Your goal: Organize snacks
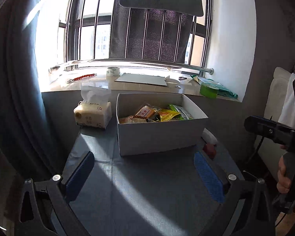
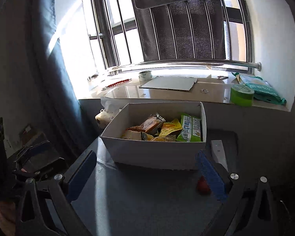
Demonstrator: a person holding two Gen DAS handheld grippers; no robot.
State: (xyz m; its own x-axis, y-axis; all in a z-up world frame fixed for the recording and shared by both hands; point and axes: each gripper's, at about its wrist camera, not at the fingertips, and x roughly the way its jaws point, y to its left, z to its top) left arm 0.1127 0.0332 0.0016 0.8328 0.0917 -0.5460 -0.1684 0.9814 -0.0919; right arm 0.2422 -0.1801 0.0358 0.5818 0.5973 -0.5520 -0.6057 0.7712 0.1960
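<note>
Your left gripper (image 1: 143, 177) and right gripper (image 2: 145, 175): jaws wide, empty, hovering over table. Snacks (image 2: 163, 127) piled in white box (image 1: 159, 139), straight ahead beyond fingertips, so collecting looks largely done. Small red item (image 2: 202, 185) beside right jaw's right finger: perhaps leftover.

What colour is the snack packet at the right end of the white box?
Green with white print; the green snack packet shows best in the right wrist view.
</note>
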